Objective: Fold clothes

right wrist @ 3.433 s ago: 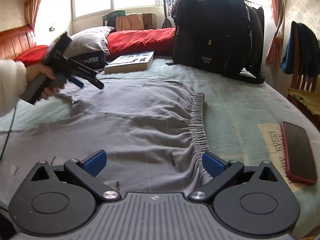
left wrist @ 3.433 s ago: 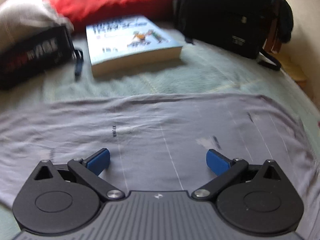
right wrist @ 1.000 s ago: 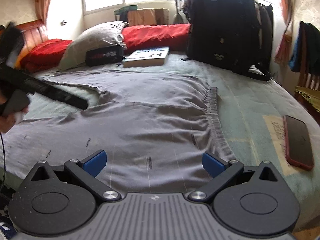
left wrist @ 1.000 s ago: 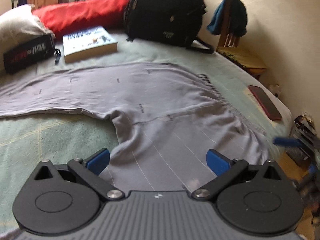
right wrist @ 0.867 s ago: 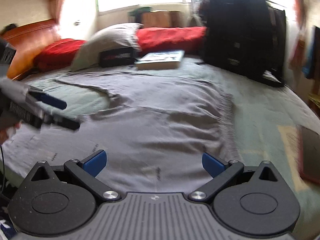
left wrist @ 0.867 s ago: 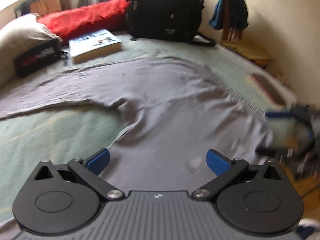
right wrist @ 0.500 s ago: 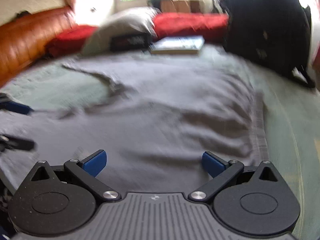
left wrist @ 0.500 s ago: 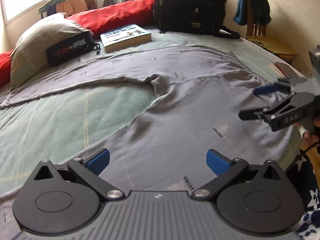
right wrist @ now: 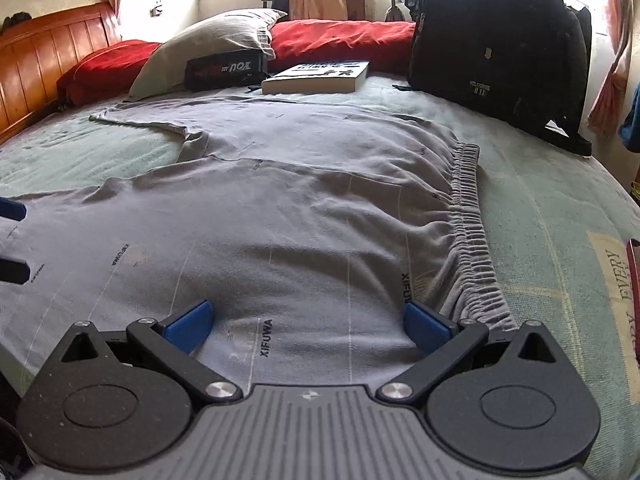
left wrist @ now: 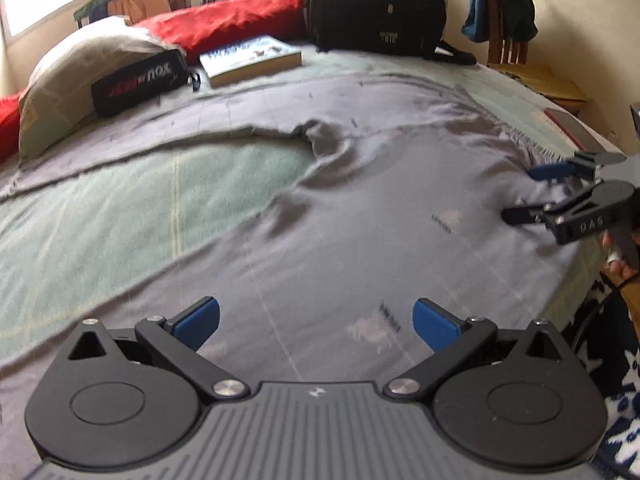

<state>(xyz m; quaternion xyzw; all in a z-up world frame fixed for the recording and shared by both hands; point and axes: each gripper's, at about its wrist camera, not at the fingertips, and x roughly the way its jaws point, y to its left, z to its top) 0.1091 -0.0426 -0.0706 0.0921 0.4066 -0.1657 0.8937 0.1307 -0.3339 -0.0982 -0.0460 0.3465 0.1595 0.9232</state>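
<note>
Grey trousers (left wrist: 360, 208) lie spread flat on the green bed, legs apart, the elastic waistband (right wrist: 468, 216) at the right. They also fill the right wrist view (right wrist: 280, 220). My left gripper (left wrist: 316, 320) is open and empty, low over the near trouser leg. My right gripper (right wrist: 306, 322) is open and empty over the near waist corner, its right finger next to the waistband. The right gripper also shows in the left wrist view (left wrist: 536, 194), open, over the waist end. The left gripper's fingertips (right wrist: 10, 210) show at the left edge of the right wrist view.
At the back stand a black backpack (right wrist: 496, 40), a book (right wrist: 320, 74), a black pouch (right wrist: 224, 70), a grey pillow (right wrist: 212, 44) and red bedding (right wrist: 340, 40). A red-cased phone (left wrist: 568, 128) lies near the bed's right edge. A wooden headboard (right wrist: 44, 64) is at the left.
Both grippers have swung to the near edge of the bed. The left moved from the far leg to the near leg; the right dropped low over the waist corner. Both stayed open.
</note>
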